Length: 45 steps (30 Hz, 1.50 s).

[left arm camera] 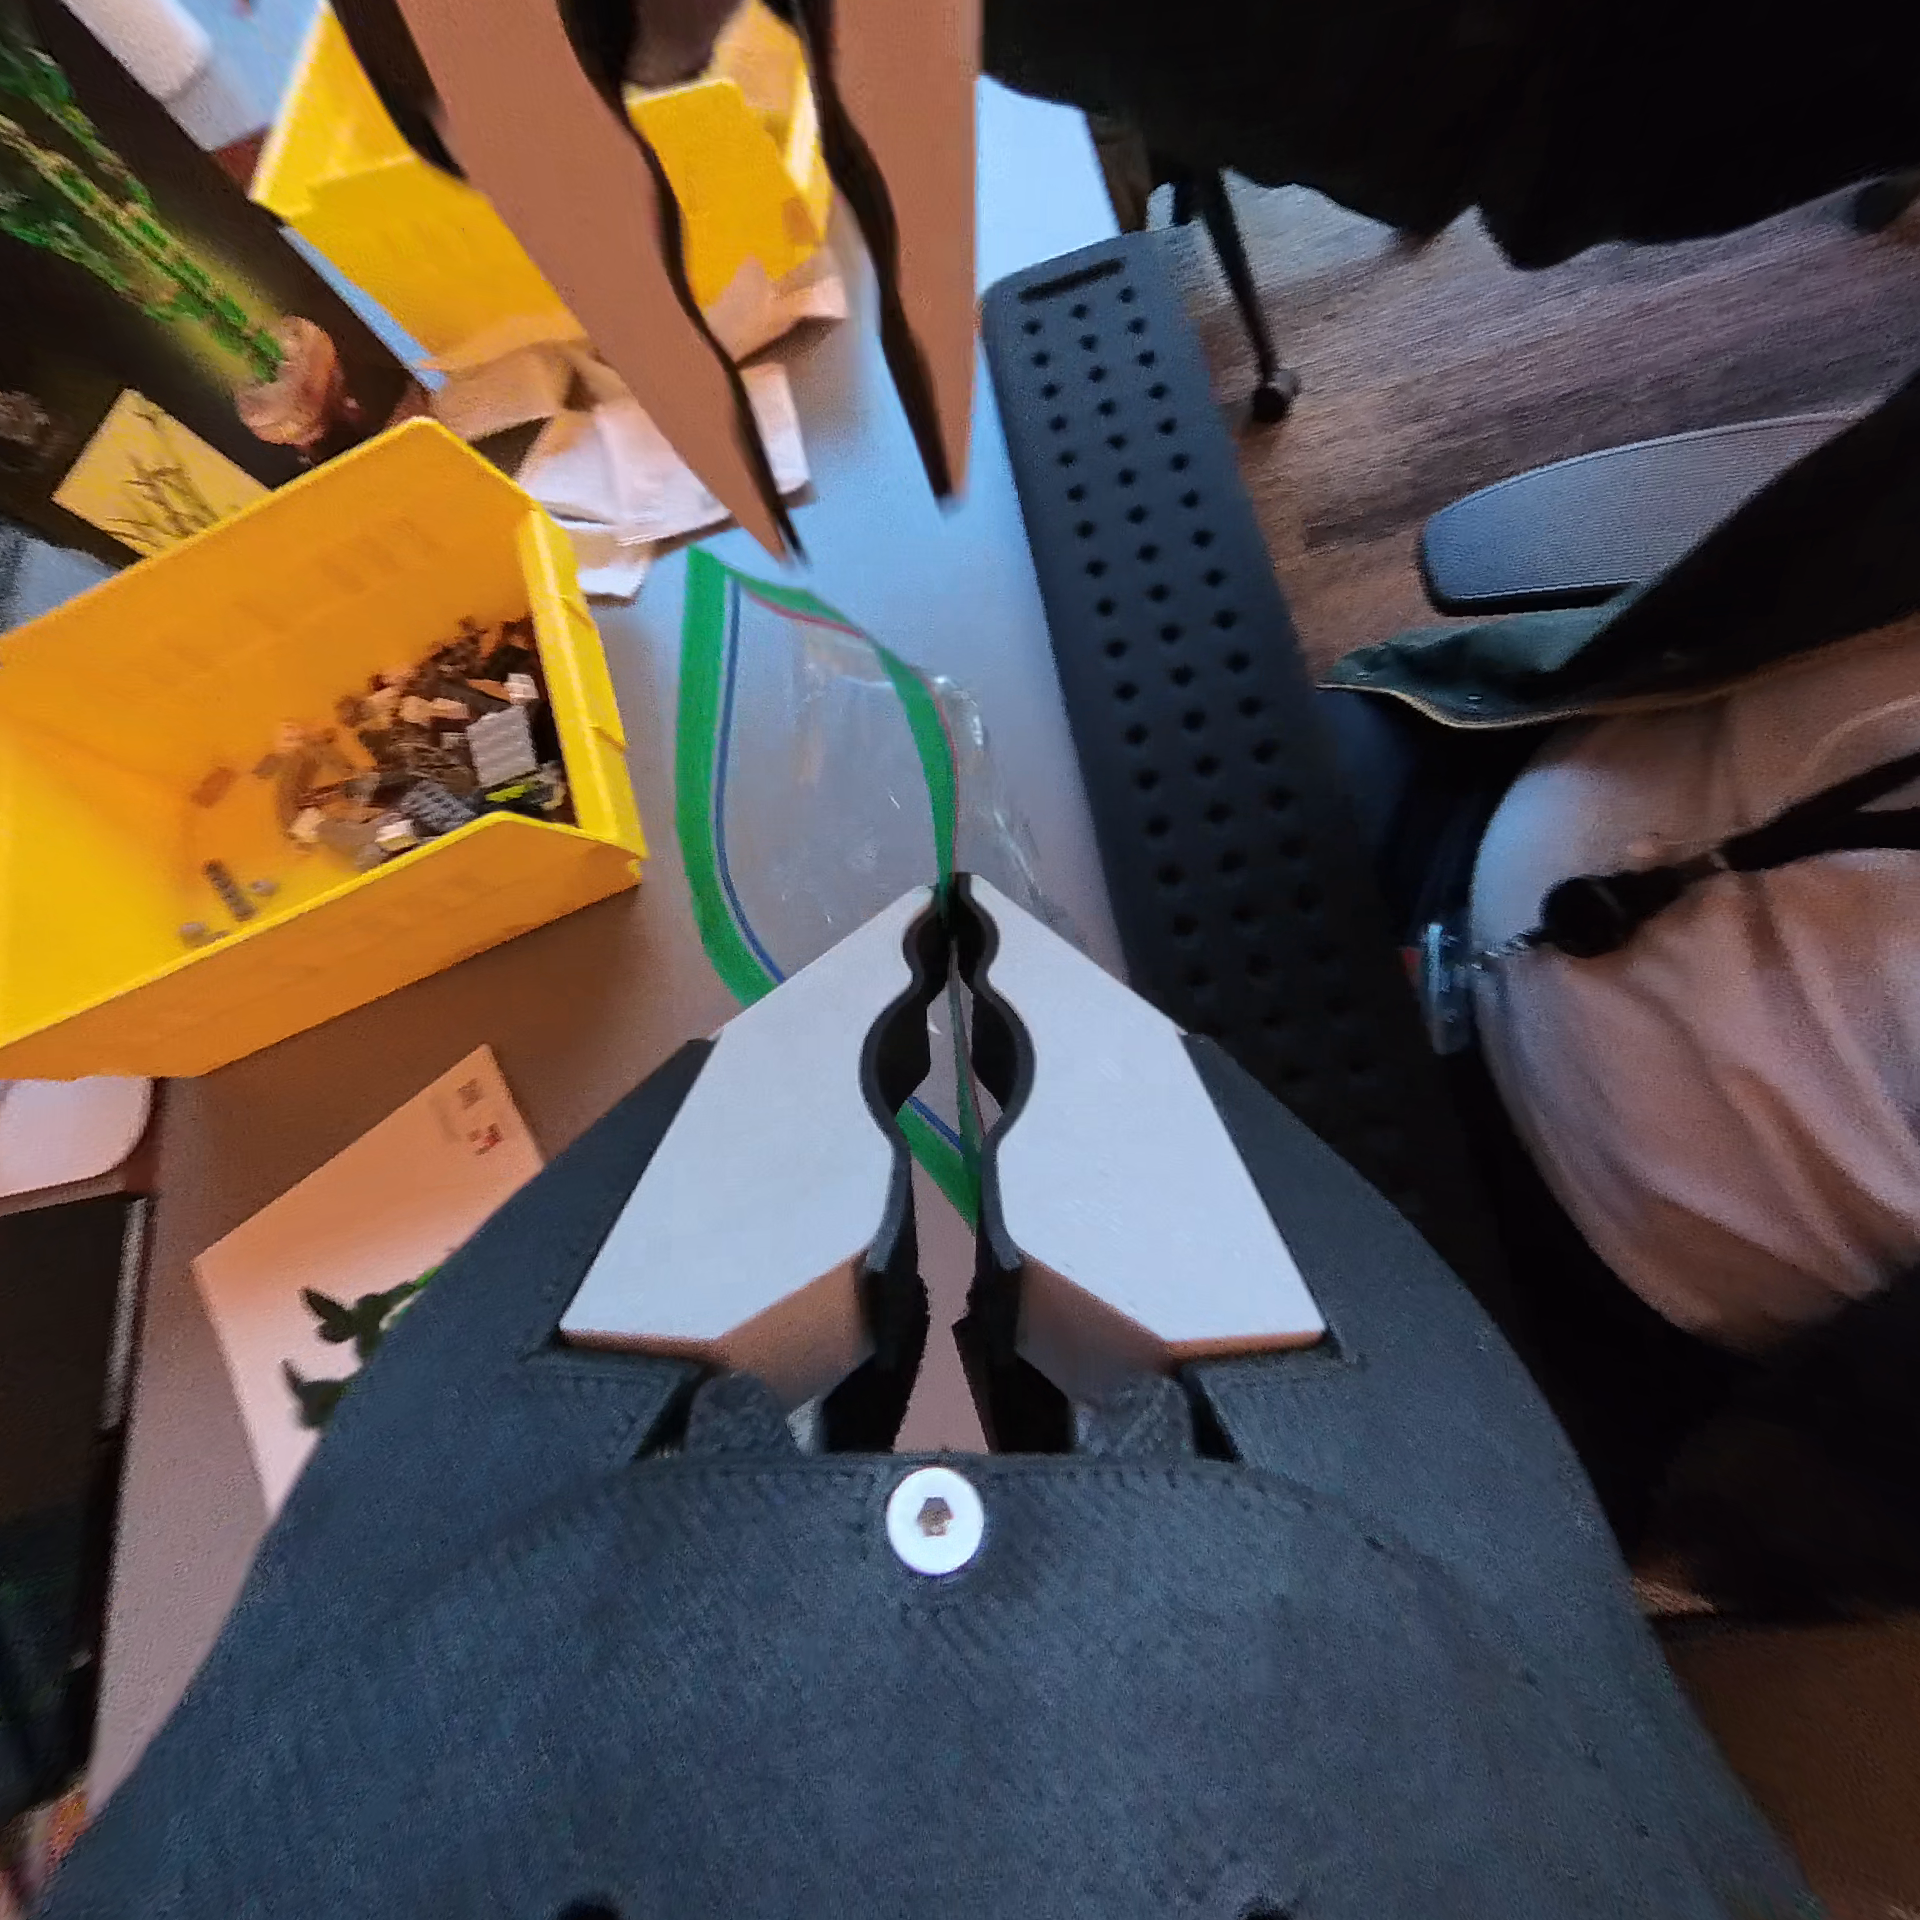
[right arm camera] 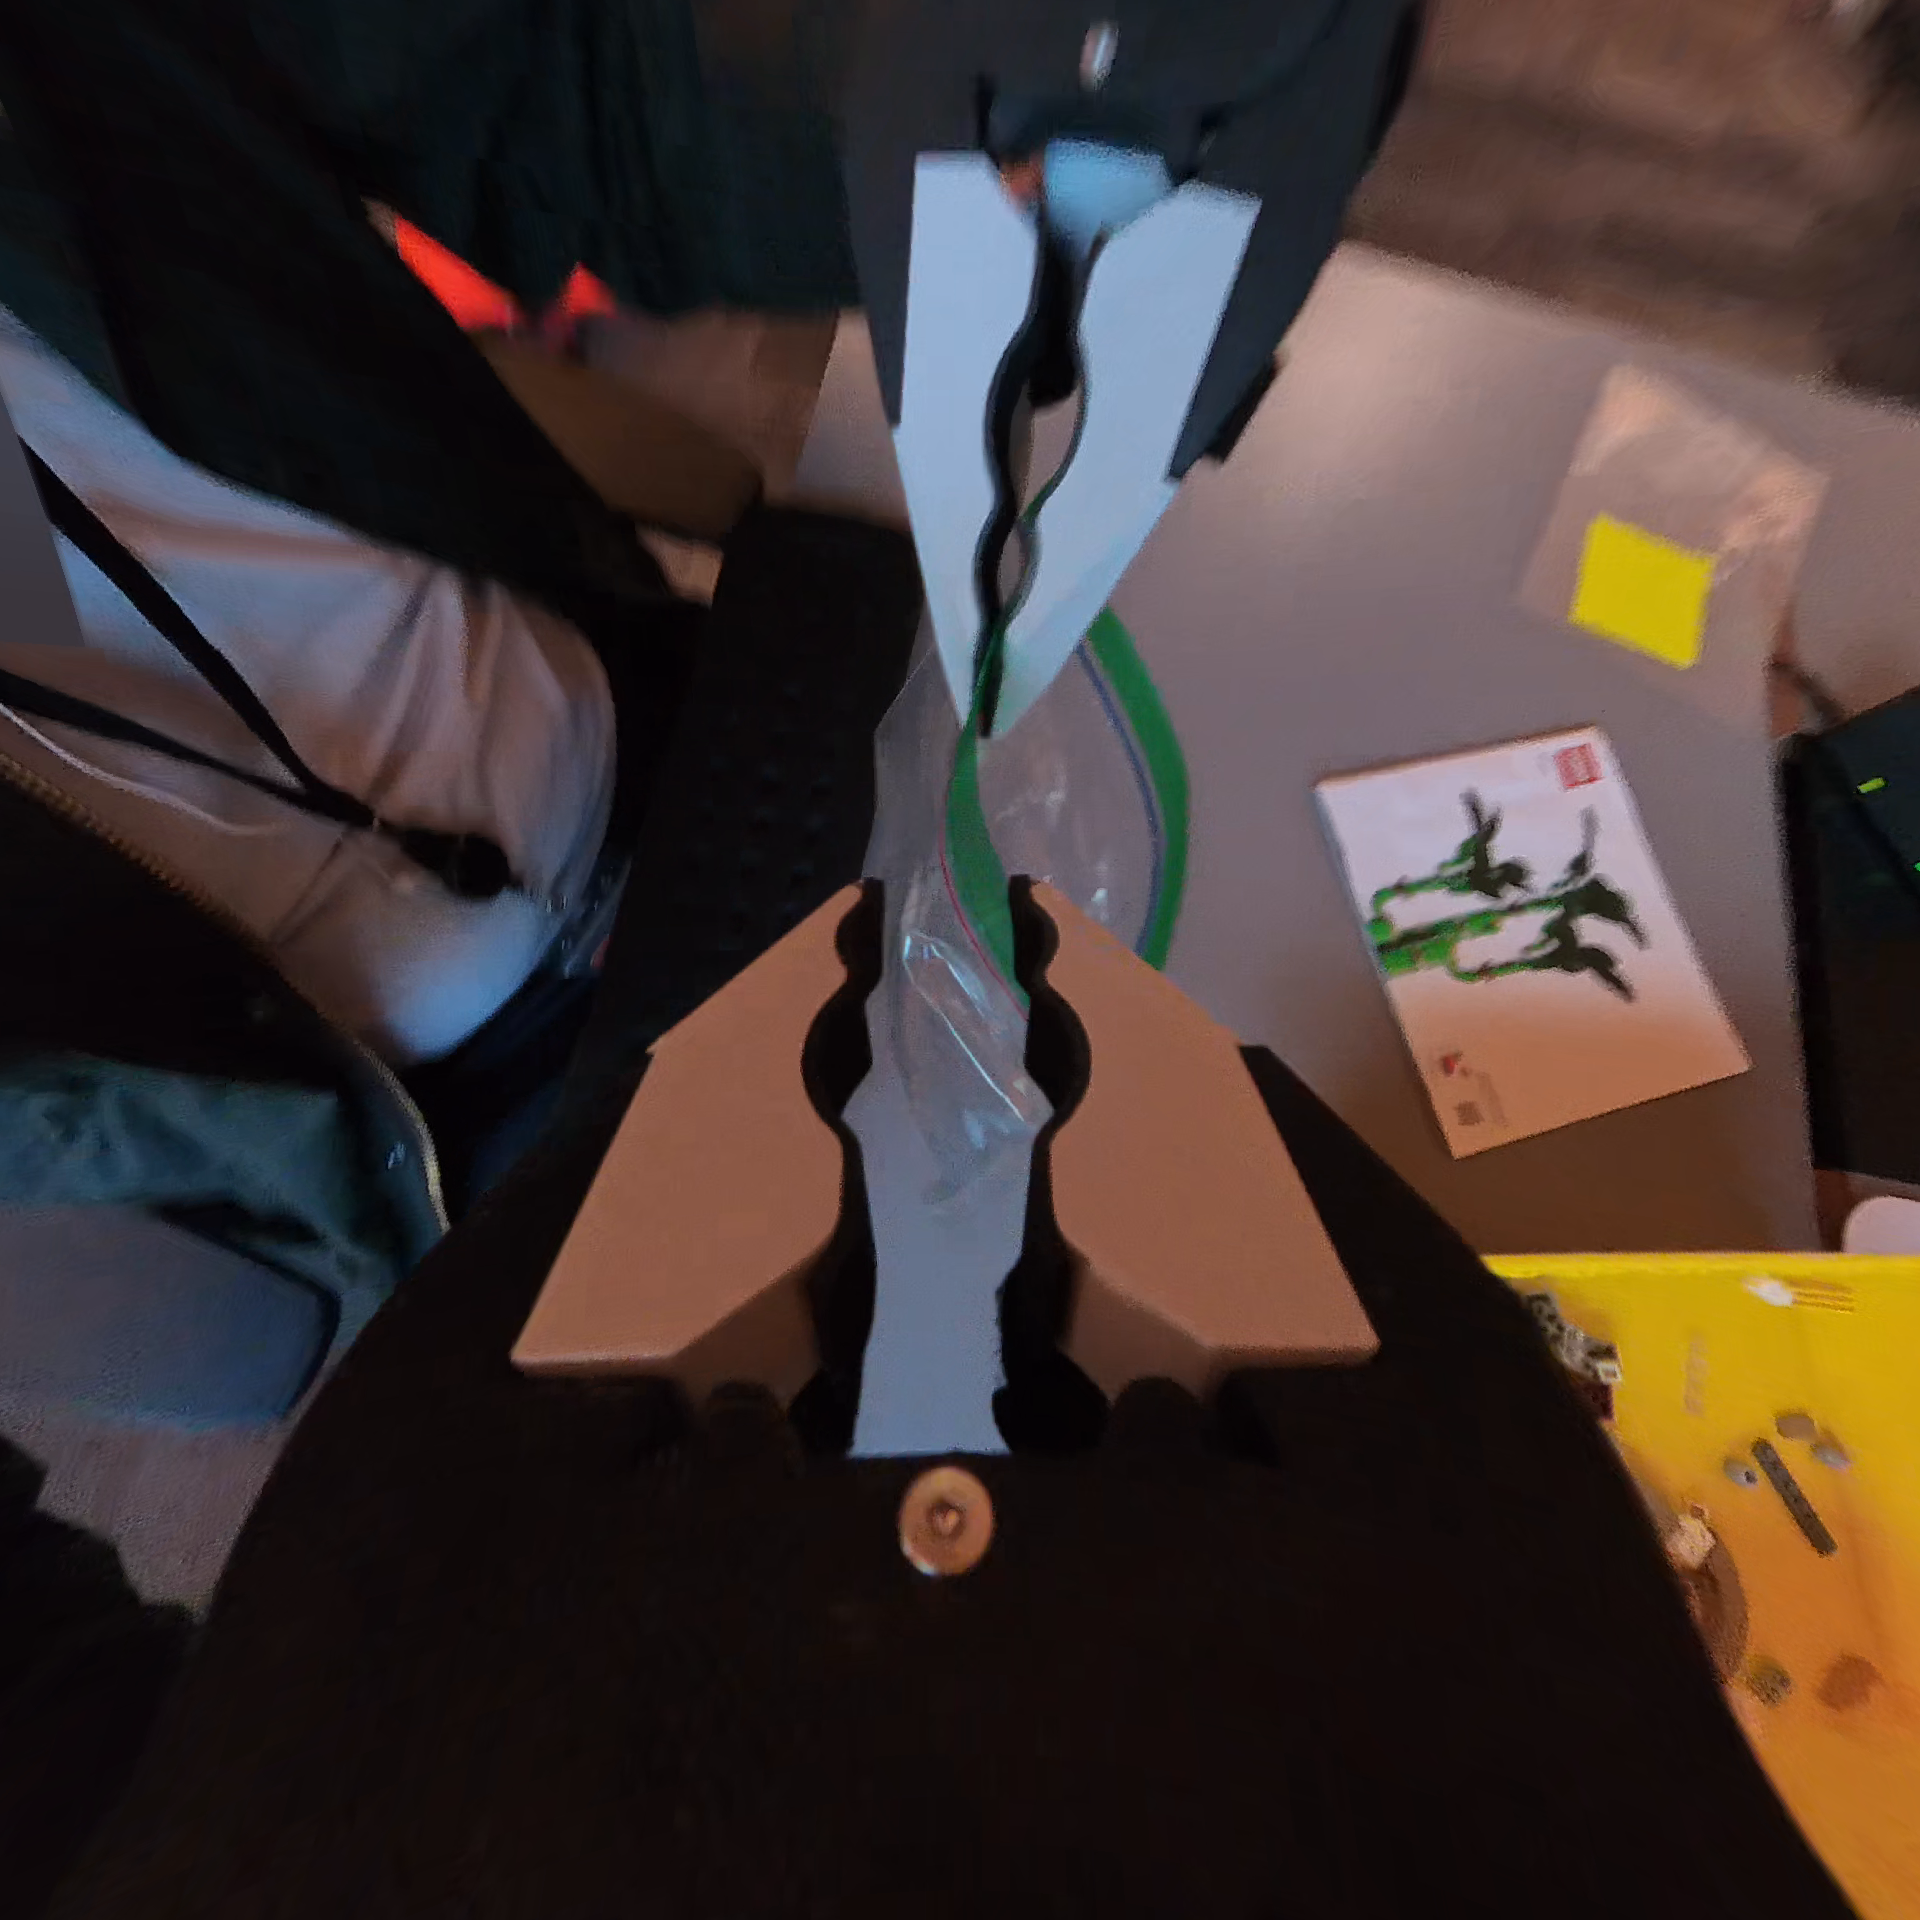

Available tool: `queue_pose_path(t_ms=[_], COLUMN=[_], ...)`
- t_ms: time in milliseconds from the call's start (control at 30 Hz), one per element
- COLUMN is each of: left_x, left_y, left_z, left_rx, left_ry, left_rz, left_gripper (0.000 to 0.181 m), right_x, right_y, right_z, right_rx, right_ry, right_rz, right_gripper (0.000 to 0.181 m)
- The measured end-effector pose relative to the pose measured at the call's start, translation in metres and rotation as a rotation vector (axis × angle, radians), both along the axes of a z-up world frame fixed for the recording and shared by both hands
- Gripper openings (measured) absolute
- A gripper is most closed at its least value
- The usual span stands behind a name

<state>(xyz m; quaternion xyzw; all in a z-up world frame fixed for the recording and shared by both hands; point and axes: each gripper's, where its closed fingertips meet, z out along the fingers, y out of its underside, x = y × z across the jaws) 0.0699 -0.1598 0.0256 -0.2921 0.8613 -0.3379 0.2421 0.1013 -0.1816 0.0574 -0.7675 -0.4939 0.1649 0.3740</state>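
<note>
A clear zip bag (left arm camera: 821, 769) with a green seal strip hangs over the grey table. My left gripper (left arm camera: 951, 883) is shut on the green strip at the bag's near rim. My right gripper (left arm camera: 868, 525) comes in from the far side with its fingers apart just above the bag's far end. In the right wrist view the bag (right arm camera: 1070, 821) runs between the open jaws of my right gripper (right arm camera: 945, 888), and part of it lies in the gap. Beyond it, the left gripper (right arm camera: 987, 717) pinches the green strip.
A yellow bin (left arm camera: 125, 914) holding small bricks (left arm camera: 436, 748) stands left of the bag, also seen in the right wrist view (right arm camera: 1766, 1558). A second yellow bin (left arm camera: 416, 229) and crumpled paper (left arm camera: 623, 457) lie behind. A booklet (right arm camera: 1527, 935) lies on the table. A black perforated bar (left arm camera: 1153, 623) and a person's lap (left arm camera: 1662, 1039) are at the right. There is about 6 cm between the tips of the two grippers.
</note>
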Motion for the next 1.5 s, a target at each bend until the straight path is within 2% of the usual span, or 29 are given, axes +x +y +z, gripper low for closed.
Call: queue_pose_path(t_ms=[67, 133, 200, 300, 367, 433, 500, 633, 767, 867, 933, 1000, 1067, 1167, 1233, 1300, 1400, 1433, 1500], left_x=[-0.004, -0.006, -0.008, -0.007, -0.006, -0.005, -0.006, -0.002, 0.002, 0.006, 0.009, 0.014, 0.018, 0.018, 0.017, 0.014, 0.006, 0.002, -0.007], left_y=[0.000, -0.002, -0.007, -0.014, -0.017, -0.018, -0.017, -0.003, 0.013, 0.024, 0.028, 0.032, 0.037, 0.040, 0.038, 0.040, 0.044, 0.045, 0.046], left_z=[0.000, 0.001, 0.003, 0.006, 0.008, 0.009, 0.011, 0.013, 0.010, 0.001, -0.010, -0.024, -0.038, -0.051, -0.054, -0.057, -0.058, -0.057, -0.054], left_rx=[-0.031, -0.037, -0.022, 0.032, 0.065, 0.089, 0.091, 0.084, 0.106, 0.185, 0.234, 0.276, 0.308, 0.290, 0.266, 0.261, 0.253, 0.248, 0.235], left_ry=[0.024, 0.030, 0.038, 0.033, 0.018, 0.013, 0.007, 0.002, 0.033, 0.077, 0.130, 0.176, 0.209, 0.250, 0.257, 0.279, 0.311, 0.321, 0.339], left_rz=[-0.049, -0.099, -0.160, -0.234, -0.272, -0.287, -0.301, -0.230, -0.151, -0.113, -0.098, -0.078, -0.062, -0.058, -0.076, -0.087, -0.108, -0.120, -0.148], left_gripper=[0.000, 0.000, 0.000, 0.000, 0.000, 0.000, 0.000, 0.002, 0.022, 0.029, 0.032, 0.026, 0.000, 0.000, 0.000, 0.000, 0.000, 0.000, 0.000], right_x=[0.016, 0.039, 0.046, 0.031, 0.020, 0.011, 0.011, 0.017, 0.027, 0.023, 0.027, 0.029, 0.035, 0.061, 0.057, 0.051, 0.087, 0.111, 0.181], right_y=[0.001, 0.016, 0.026, 0.030, 0.029, 0.027, 0.028, 0.046, 0.066, 0.078, 0.083, 0.088, 0.092, 0.096, 0.091, 0.077, 0.058, 0.053, 0.050], right_z=[0.029, 0.047, 0.036, 0.005, -0.013, -0.021, -0.029, -0.038, -0.054, -0.054, -0.060, -0.063, -0.065, -0.079, -0.075, -0.059, -0.031, -0.026, -0.031], right_rx=[0.111, 0.165, 0.080, -0.121, -0.261, -0.356, -0.397, -0.430, -0.506, -0.535, -0.511, -0.490, -0.476, -0.425, -0.417, -0.435, -0.318, -0.244, -0.069], right_ry=[0.194, 0.359, 0.380, 0.330, 0.289, 0.292, 0.255, 0.276, 0.310, 0.417, 0.407, 0.418, 0.436, 0.368, 0.412, 0.489, 0.568, 0.576, 0.532], right_rz=[-0.051, -0.181, -0.222, -0.163, -0.116, -0.074, -0.067, -0.179, -0.386, -0.468, -0.511, -0.543, -0.584, -0.709, -0.641, -0.539, -0.529, -0.573, -0.783], right_gripper=[0.024, 0.021, 0.026, 0.043, 0.045, 0.037, 0.002, 0.000, 0.000, 0.000, 0.000, 0.000, 0.000, 0.000, 0.001, 0.018, 0.027, 0.031, 0.037])
